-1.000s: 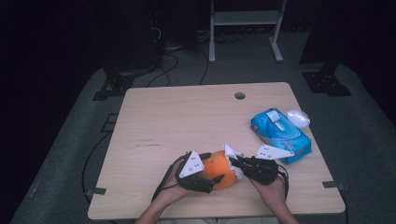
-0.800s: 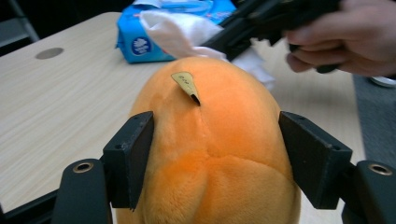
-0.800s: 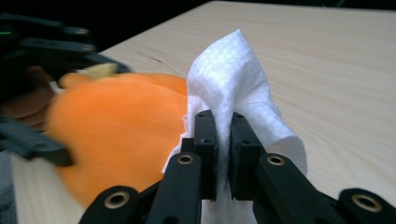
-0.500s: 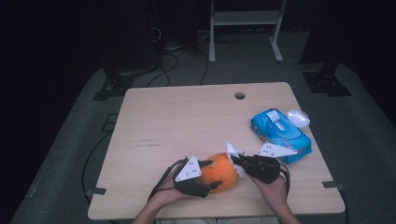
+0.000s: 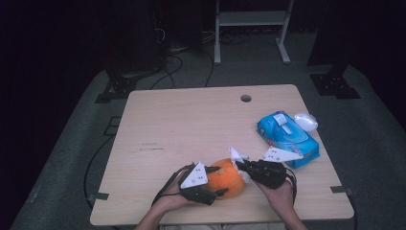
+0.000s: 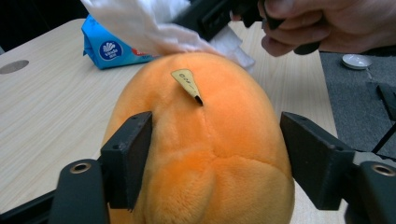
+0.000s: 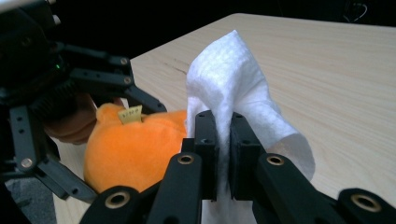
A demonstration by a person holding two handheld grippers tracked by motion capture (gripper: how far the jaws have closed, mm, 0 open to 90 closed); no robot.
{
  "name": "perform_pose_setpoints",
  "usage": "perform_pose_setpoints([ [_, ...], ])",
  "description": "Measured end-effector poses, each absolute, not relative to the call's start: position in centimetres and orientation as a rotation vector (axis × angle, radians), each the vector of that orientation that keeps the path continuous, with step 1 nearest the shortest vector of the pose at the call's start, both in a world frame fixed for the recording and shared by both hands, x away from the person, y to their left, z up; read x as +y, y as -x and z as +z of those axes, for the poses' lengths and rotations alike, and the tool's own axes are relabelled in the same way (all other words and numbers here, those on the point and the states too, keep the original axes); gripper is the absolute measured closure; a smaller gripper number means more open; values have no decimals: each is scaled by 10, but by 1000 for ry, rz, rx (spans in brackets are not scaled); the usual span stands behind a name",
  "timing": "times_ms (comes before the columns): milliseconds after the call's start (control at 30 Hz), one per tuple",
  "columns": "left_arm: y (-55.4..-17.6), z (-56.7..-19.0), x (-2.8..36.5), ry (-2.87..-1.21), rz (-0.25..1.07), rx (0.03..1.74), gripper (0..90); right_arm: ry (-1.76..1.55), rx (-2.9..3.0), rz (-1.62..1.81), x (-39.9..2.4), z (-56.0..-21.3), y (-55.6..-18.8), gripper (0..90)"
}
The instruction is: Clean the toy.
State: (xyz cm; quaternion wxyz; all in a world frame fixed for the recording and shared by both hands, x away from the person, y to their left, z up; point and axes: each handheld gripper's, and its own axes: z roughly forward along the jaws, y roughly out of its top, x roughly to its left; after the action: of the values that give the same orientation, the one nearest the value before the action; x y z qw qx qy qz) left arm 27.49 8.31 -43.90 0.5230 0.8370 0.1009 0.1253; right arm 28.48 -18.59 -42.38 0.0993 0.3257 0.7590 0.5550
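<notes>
A dark room all round, grey carpet underfoot, and in the middle one pale wooden table with a single round cable hole near its far edge. Behind it stands one white metal frame, with black cables snaking over the floor and two black stand feet, one off each far corner. Count the goods on the table: one orange plush toy, one blue pack of wipes, one white wipe. Just off the table's right edge, beside the pack, lies one small white lid-like thing; what it is I can't tell. Two grippers, one in each of the person's hands, meet at the near edge. The left gripper straddles the toy, and in the left gripper view its jaws sit at the toy's flanks, the left one against the plush, the right one with a sliver of gap; they have just been closing in on it, toy between them. A small tan tag pokes from the toy's top. The right gripper has its jaws pressed together on the wipe, pinching it tight, the loose cloth draped against the toy's far side. The toy sits on the table near the front edge, between the two hands.
</notes>
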Motion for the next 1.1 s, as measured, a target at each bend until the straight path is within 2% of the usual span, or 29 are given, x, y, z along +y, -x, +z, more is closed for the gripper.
perform_pose_setpoints([
  [133, -282, -434, 88, -1948, 259, 367, 195, -1018, 2238, 1633, -193, -433, -290, 831],
  [367, -279, -439, 84, -1991, 277, 321, 286, -1081, 2226, 1632, -198, -435, -293, 832],
  [633, -278, -440, 85, -2006, 292, 307, 297, -818, 2287, 1647, -161, -411, -266, 827],
  [933, -281, -443, 89, -1994, 267, 306, 311, -1072, 2231, 1603, -200, -436, -297, 833],
  [1100, -280, -444, 89, -2005, 253, 275, 307, -1064, 2229, 1617, -196, -432, -295, 834],
])
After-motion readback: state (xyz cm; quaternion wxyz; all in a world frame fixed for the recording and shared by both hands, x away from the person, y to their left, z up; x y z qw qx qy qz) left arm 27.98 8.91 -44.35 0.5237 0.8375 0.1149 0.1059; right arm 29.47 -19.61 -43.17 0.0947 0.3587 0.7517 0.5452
